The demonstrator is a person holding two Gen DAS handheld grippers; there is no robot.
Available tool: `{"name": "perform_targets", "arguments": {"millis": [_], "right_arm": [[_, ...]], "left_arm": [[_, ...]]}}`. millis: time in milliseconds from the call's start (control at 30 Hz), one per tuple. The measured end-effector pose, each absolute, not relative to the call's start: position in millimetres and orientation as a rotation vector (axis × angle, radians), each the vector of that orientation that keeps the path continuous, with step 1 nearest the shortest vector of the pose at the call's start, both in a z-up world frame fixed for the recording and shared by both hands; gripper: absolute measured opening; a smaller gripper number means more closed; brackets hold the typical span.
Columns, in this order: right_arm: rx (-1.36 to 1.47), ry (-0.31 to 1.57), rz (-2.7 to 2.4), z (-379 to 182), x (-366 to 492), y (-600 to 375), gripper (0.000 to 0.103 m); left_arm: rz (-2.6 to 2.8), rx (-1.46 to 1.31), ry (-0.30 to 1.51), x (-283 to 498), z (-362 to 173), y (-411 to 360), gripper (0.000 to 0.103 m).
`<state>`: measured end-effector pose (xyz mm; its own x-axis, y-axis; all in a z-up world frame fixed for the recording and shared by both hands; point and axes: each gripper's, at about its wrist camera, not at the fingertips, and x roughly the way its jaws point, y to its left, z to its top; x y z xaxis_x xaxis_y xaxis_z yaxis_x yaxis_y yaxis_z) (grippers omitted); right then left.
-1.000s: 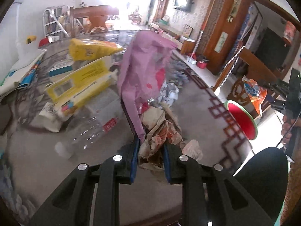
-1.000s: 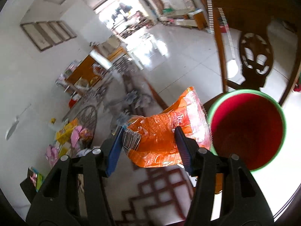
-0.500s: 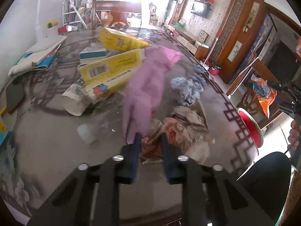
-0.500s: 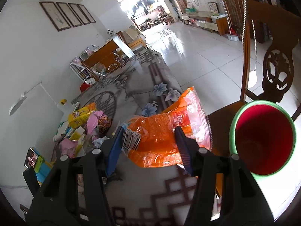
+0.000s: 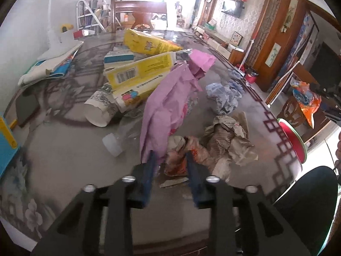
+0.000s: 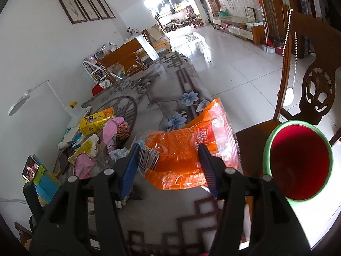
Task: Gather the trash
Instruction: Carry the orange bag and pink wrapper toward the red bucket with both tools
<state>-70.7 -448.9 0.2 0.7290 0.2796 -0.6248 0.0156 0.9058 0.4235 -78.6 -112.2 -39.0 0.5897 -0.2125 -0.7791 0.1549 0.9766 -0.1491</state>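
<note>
A long table (image 5: 64, 149) under a grey patterned cloth carries the litter; a carved wooden chair (image 6: 315, 81) stands at its corner. On the chair seat, just past the table edge, sits a bin (image 6: 298, 160) with a green rim and red inside, its mouth lying right of the right gripper (image 6: 168, 160). That gripper pinches an orange snack bag (image 6: 191, 145) between its 2 blue pads, 1 pad at the barcode end, the other at mid-bag; the bag hangs over the table corner, beside the bin and not over its mouth.

The left gripper (image 5: 170, 164) points down at the heap, its jaws opening. A pink crumpled sheet (image 5: 168, 102) rises from the left pad, its lower end against that pad; whether it is pinned there I cannot tell. Between the pads lies a crumpled red-and-white wrapper (image 5: 179, 157), with brown crumpled paper (image 5: 228, 136) just right of it. Beyond lie 2 yellow cartons (image 5: 138, 72), a paper cup (image 5: 100, 108) on its side, a clear plastic bottle (image 5: 119, 136) and a blue crumpled wad (image 5: 226, 93).
</note>
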Motion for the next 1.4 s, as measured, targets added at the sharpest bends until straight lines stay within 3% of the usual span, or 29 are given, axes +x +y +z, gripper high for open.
{"name": "perform_targets", "arguments": {"millis": [167,367,533,600,700,800,1000,1167,1400], "right_arm": [[0.409,0.751,0.172,1,-71,-439,0.055],[0.402,0.765,0.207,0,-68,-427,0.055],[0.419,0.77,0.233,-2,-65,-423,0.055],[0.43,0.769,0.246,-3,-65,-423,0.055],[0.473,0.761,0.27,-5,-66,-427,0.055],[0.545,0.736,0.284,-6,-70,-438,0.055],[0.577,0.654,0.165,0,-88,-494,0.055],[0.61,0.676,-0.053,-26,-98,-563,0.055],[0.652,0.785,-0.253,-89,-95,-609,0.055]], "left_arm": [[-0.184,-0.068,0.872,-80,-30,-106,0.055],[-0.106,0.022,0.846,-61,-27,-102,0.057],[-0.066,-0.002,0.941,-28,-48,-89,0.058],[-0.076,-0.006,0.979,-23,-56,-89,0.054],[-0.097,-0.038,0.976,-28,-56,-86,0.035],[-0.104,-0.051,0.947,-35,-44,-83,0.027],[-0.093,-0.048,0.769,-66,25,-85,0.026],[-0.203,-0.047,0.644,-67,74,-121,0.026],[-0.591,-0.075,0.692,-38,78,-240,0.026]]}}
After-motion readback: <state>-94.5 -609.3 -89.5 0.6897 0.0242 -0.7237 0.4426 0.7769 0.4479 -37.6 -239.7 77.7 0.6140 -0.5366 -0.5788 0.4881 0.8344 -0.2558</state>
